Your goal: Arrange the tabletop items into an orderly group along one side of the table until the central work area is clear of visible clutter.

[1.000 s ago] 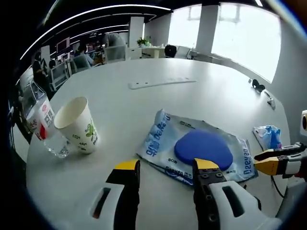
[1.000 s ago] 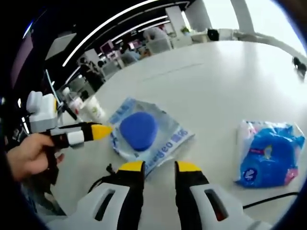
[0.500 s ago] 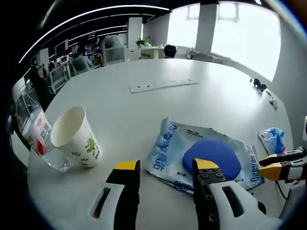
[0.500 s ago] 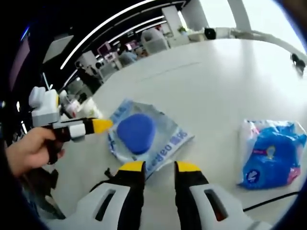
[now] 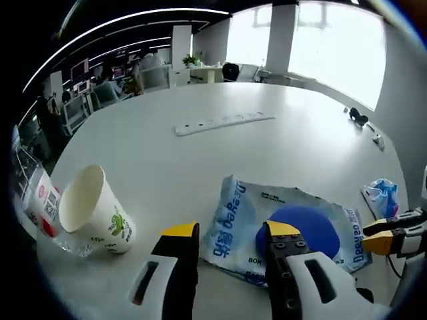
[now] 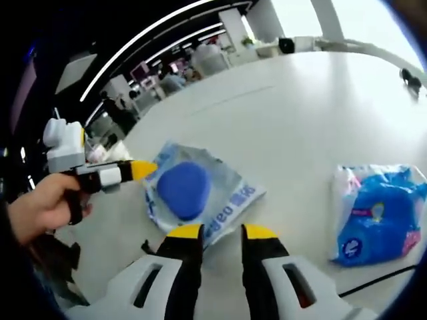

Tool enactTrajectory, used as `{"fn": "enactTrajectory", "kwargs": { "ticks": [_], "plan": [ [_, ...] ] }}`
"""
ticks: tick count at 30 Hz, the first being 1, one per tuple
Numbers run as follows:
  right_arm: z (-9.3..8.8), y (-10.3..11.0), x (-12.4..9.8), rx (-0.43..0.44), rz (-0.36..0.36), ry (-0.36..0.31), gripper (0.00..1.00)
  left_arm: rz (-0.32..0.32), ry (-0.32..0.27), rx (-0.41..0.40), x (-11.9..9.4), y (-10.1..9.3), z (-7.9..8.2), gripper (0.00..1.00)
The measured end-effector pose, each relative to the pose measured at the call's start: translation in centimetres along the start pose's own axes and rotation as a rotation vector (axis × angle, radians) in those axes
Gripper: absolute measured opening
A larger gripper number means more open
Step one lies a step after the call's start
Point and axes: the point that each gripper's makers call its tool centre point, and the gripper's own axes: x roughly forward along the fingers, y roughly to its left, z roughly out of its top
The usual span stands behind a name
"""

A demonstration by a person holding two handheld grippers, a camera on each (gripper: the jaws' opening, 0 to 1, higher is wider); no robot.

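Left gripper (image 5: 228, 233) jaws apart, empty, over the near edge of the blue pad packet (image 5: 280, 223); paper cup (image 5: 93, 217) at the table (image 5: 220, 150) edge. Right gripper (image 6: 222, 233) jaws apart, empty; blue bag (image 6: 377, 213) well apart, bare tabletop beyond.

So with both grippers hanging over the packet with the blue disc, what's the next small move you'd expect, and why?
Probably the left gripper drops onto the near edge of the blue-disc packet and closes on it. Its jaws stand open just above that edge and hold nothing, and the packet lies flat in the middle of the table. The paper cup already stands toward the table's edge.
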Motion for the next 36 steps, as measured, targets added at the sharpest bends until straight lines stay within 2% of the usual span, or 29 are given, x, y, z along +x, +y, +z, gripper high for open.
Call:
{"fn": "enactTrajectory", "kwargs": {
  "ticks": [10,13,28,36],
  "plan": [
    [0.3,-0.3,0.6,0.012,-0.01,0.002,0.17,-0.021,-0.001,0.024,1.0,-0.4,0.6,0.28],
    [0.6,-0.6,0.6,-0.001,-0.027,-0.012,0.15,-0.018,-0.018,0.017,0.9,-0.4,1.0,0.24],
    [0.6,-0.7,1.1,0.026,-0.029,0.005,0.14,-0.021,-0.005,0.026,1.0,-0.8,0.5,0.17],
    [0.6,-0.8,1.3,0.035,-0.029,0.01,0.13,-0.009,-0.005,0.02,1.2,-0.1,0.5,0.09]
  ]
}}
